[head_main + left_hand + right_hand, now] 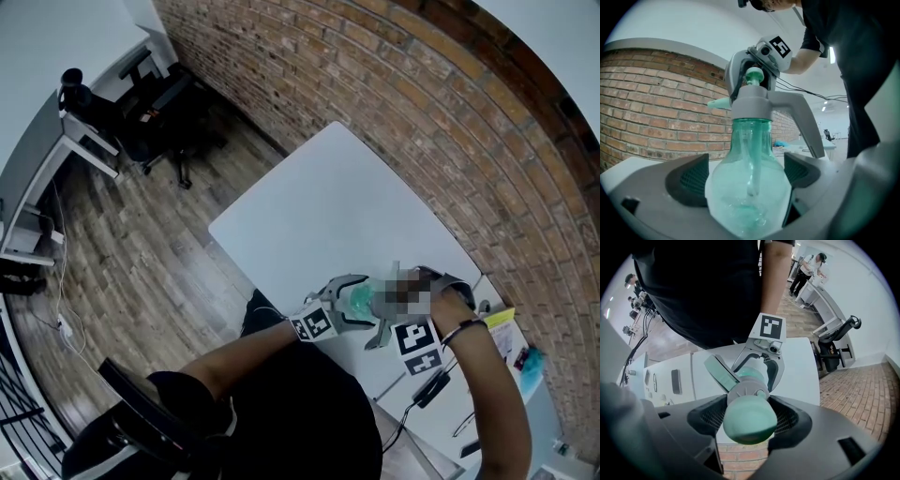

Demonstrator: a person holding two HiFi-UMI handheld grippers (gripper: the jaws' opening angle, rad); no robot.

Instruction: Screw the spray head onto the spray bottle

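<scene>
A white table (337, 206) stands with its far edge against a brick wall (403, 103). To its left are a wood floor (141, 262), black chairs (159, 112) and a desk (37, 164). A yellow sheet (502, 323) lies by the table's right corner. In the right gripper view a person (808, 268) stands at a far counter. Nothing lies on the table between the bottle (750, 187) and the wall; only the two arms and grippers crowd it. The bottle is upright at the table's near edge, towards the right corner; whether its base rests on the top cannot be told. It is clear green with a round belly and a short neck, and a dip tube hangs inside. The head (754, 98) sits on the neck. It is grey with a mint knob on top, a mint nozzle (717, 104) pointing left and a grey handle (801, 122) sloping down to the right. The left gripper (746, 174) reaches in level. Its jaws are spread wide, one dark pad (691, 180) on each side of the belly and close against it, but no clear squeeze shows. The right gripper (749, 417) comes straight down from above. Its jaws are closed in on the top of the head, pinching it just under the knob, so the knob bulges between the pads.
</scene>
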